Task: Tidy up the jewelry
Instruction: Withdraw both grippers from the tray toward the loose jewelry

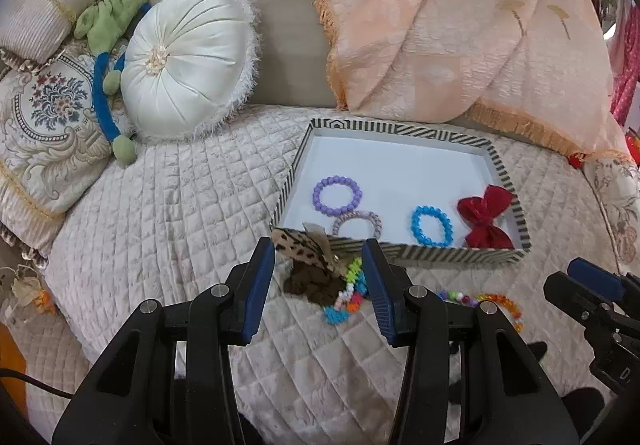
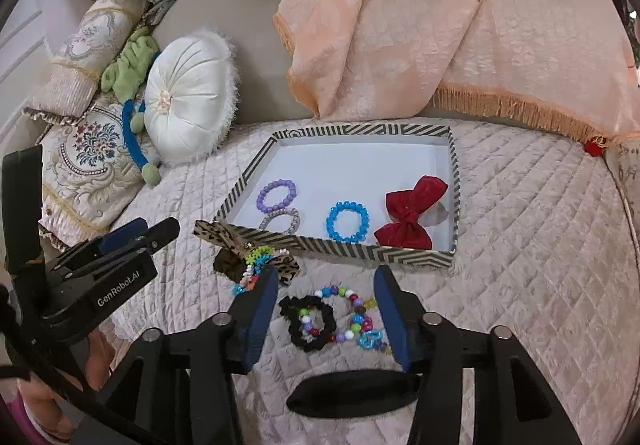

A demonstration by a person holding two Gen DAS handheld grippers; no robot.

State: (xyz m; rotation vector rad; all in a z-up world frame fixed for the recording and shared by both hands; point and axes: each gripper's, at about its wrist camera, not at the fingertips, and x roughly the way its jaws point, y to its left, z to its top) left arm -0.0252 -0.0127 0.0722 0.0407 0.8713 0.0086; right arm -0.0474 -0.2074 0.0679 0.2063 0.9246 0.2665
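Observation:
A striped tray point(image 1: 404, 252) point(image 2: 344, 251) on the quilted bed holds a purple bead bracelet point(image 1: 337, 195) point(image 2: 277, 195), a silver bracelet point(image 1: 357, 225) point(image 2: 280, 221), a blue bead bracelet point(image 1: 432, 225) point(image 2: 347, 221) and a red bow point(image 1: 486, 216) point(image 2: 412, 213). My left gripper point(image 1: 318, 265) point(image 2: 132, 233) is open around a leopard-print bow point(image 1: 308, 253) point(image 2: 240, 245) and a neon bead bracelet point(image 1: 346, 295) point(image 2: 254, 265) in front of the tray. My right gripper point(image 2: 326, 297) point(image 1: 592, 277) is open around a black scrunchie point(image 2: 308, 321) and a multicoloured bead necklace point(image 2: 352, 315) point(image 1: 480, 301).
A white round cushion point(image 1: 188, 61) point(image 2: 188, 93), embroidered pillows point(image 1: 48, 117) and a green and blue plush toy point(image 1: 108, 45) lie at the left. A peach fringed blanket point(image 1: 460, 25) point(image 2: 440, 25) is heaped behind the tray. A black strap point(image 2: 352, 393) lies below my right gripper.

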